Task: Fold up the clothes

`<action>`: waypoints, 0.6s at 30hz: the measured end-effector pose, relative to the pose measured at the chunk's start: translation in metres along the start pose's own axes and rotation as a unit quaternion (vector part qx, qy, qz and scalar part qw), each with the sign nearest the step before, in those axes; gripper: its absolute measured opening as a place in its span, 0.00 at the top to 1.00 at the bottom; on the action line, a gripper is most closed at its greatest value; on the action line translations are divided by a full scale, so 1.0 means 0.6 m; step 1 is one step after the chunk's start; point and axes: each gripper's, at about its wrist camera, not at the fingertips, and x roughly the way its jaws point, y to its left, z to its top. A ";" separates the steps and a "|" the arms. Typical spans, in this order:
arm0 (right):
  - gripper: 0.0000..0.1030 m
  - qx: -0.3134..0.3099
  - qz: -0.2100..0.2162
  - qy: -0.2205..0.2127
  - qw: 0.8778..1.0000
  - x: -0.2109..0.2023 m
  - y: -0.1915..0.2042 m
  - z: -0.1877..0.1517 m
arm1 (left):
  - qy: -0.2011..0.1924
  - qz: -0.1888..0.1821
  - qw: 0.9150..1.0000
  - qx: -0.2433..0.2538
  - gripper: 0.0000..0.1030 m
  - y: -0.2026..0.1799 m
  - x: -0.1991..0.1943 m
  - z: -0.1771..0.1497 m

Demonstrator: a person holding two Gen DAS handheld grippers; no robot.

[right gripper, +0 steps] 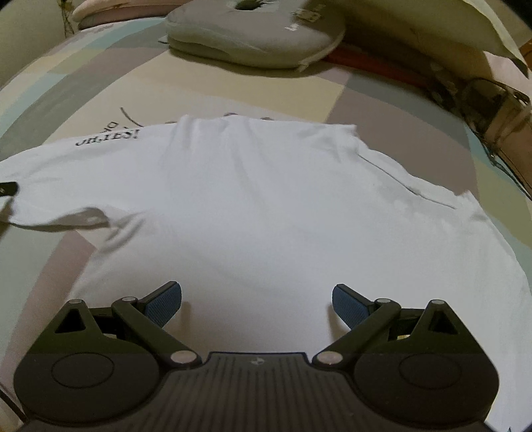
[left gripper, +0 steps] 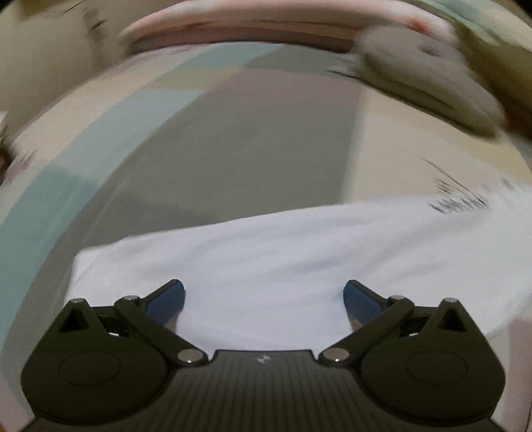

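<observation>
A white T-shirt (right gripper: pixel 252 199) with black lettering (right gripper: pixel 106 138) lies spread flat on a bed with a patchwork sheet (right gripper: pixel 206 89). My right gripper (right gripper: pixel 256 299) is open just above the shirt's near part, nothing between its blue pads. In the left wrist view the same white shirt (left gripper: pixel 282 259) fills the lower half, its lettering (left gripper: pixel 462 199) at the right. My left gripper (left gripper: pixel 263 297) hangs open over the shirt's edge, holding nothing. A dark bit of the left gripper (right gripper: pixel 7 188) shows at the left border of the right wrist view.
A grey ring-shaped pillow (right gripper: pixel 256 36) lies at the head of the bed, with a pink pillow (right gripper: pixel 113 10) to its left. A cream cushion (right gripper: pixel 442 26) and a cluttered dark patterned thing (right gripper: pixel 492 109) sit at the right edge. The left wrist view is motion-blurred.
</observation>
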 end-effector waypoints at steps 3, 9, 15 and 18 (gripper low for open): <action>0.03 0.003 -0.010 0.003 1.000 -0.003 -0.024 -0.011 | 0.009 0.018 1.000 0.006 0.03 -0.017 -0.022 0.017; 0.03 0.008 -0.001 -0.005 1.000 -0.015 -0.052 -0.030 | -0.049 -0.084 0.991 0.090 0.02 -0.173 -0.068 0.036; 0.03 0.019 0.017 -0.018 1.000 -0.020 -0.064 -0.041 | -0.066 -0.110 0.977 0.172 0.02 -0.290 -0.065 -0.012; 0.03 0.015 0.022 -0.022 0.999 -0.024 -0.075 -0.053 | -0.040 -0.077 0.976 0.199 0.02 -0.301 -0.058 -0.041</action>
